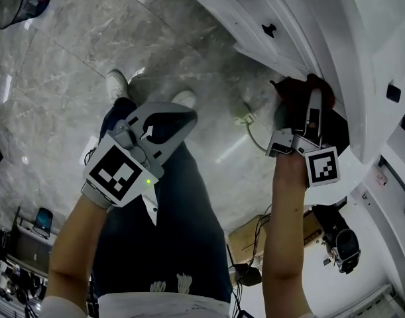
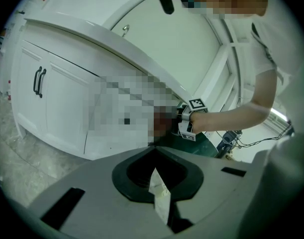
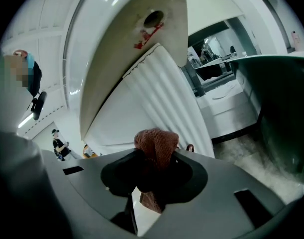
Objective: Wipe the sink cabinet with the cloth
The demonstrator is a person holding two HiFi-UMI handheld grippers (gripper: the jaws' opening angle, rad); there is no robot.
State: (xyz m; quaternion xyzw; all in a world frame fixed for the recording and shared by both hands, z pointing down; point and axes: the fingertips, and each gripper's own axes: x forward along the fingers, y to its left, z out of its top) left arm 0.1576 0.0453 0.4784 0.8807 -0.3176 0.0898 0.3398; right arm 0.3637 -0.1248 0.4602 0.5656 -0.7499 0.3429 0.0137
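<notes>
Left gripper (image 1: 175, 121) hangs over grey floor (image 1: 69, 78), apart from cabinet, jaws together, nothing between them. Right gripper (image 1: 307, 105) clamps reddish-brown cloth (image 1: 296, 88); cloth touches white sink cabinet (image 1: 255, 8) front, near its top edge.

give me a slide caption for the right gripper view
Right tool shut on a reddish-brown cloth, facing the white sink cabinet.

The floor (image 1: 69, 78) is glossy grey marble-look tile, streaked with pale reflections of light. A tan cardboard box (image 1: 248, 236) sits on it, with dark cables (image 1: 260, 222) looping over the box. Just beside the box lies a black device (image 1: 341, 245), too unclear to name. A white plug and cord (image 1: 245, 119) lie near the box. Well apart from the box stands a black mesh wastebasket (image 1: 22, 4).
</notes>
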